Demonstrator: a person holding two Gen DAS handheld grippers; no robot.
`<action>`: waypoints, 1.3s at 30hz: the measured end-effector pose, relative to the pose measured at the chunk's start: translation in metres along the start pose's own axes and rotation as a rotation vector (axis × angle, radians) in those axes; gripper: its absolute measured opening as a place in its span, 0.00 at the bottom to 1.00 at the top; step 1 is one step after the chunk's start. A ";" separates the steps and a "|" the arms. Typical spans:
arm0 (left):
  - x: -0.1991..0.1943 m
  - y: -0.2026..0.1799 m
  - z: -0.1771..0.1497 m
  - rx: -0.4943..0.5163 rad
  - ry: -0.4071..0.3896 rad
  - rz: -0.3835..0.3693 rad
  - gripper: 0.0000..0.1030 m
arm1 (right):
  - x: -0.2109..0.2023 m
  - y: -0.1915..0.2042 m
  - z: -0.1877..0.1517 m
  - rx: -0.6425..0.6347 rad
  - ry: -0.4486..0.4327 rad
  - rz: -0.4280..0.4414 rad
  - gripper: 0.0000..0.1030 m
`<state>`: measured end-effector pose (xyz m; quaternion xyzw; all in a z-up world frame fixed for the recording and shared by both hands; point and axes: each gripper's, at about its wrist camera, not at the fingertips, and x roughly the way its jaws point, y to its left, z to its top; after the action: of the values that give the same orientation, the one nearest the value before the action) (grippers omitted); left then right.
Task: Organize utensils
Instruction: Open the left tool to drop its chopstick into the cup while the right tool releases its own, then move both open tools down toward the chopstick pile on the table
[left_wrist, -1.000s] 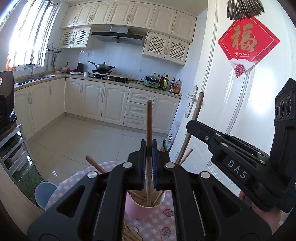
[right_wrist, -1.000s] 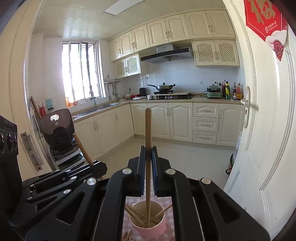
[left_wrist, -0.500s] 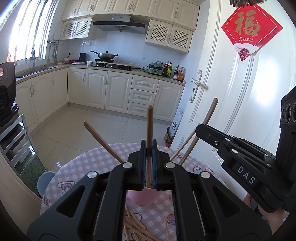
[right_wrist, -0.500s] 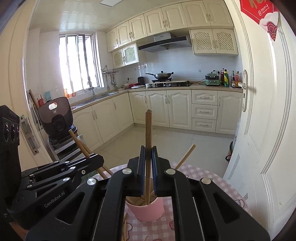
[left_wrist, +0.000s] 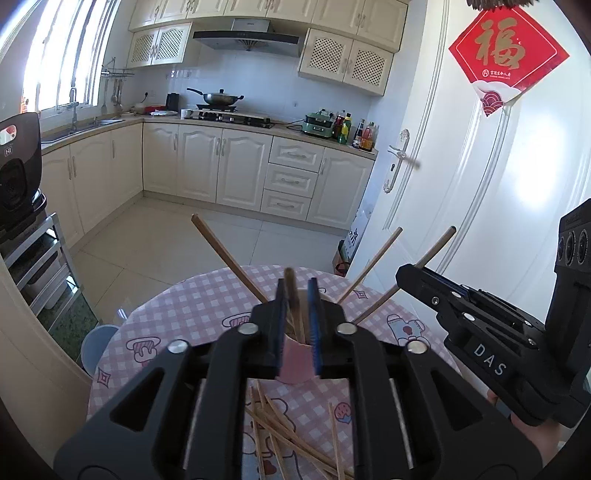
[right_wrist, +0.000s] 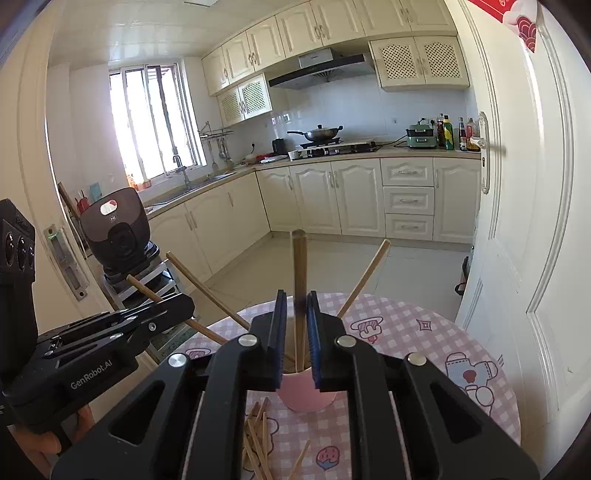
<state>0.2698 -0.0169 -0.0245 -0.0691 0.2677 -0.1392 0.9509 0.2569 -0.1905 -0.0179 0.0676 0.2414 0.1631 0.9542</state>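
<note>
Looking along the left tongs (left_wrist: 297, 321): jaws slightly parted around a light, stiff chopstick (left_wrist: 291, 291) dropping into the pink cup (left_wrist: 295, 365) just ahead; grip mid-shaft.

Along the right tongs (right_wrist: 297, 332): likewise loosened around another stick (right_wrist: 299, 273). Loose sticks (right_wrist: 258, 439) lie below on the checked table (right_wrist: 424, 343).

Both wrist views close above the pink cup (left_wrist: 295, 363), facing the kitchen, sharing cup and checked table (right_wrist: 436, 332)
</note>
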 end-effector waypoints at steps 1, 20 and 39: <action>-0.004 0.000 -0.001 -0.005 -0.009 0.001 0.49 | -0.002 0.001 0.000 -0.001 -0.001 -0.004 0.14; -0.068 0.001 -0.035 0.020 -0.059 0.051 0.73 | -0.056 0.017 -0.030 0.028 -0.026 -0.019 0.48; -0.026 0.035 -0.118 -0.020 0.227 0.062 0.73 | -0.013 0.015 -0.107 0.070 0.228 0.005 0.48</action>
<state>0.1939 0.0179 -0.1193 -0.0537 0.3772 -0.1139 0.9175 0.1901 -0.1752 -0.1026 0.0826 0.3538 0.1635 0.9172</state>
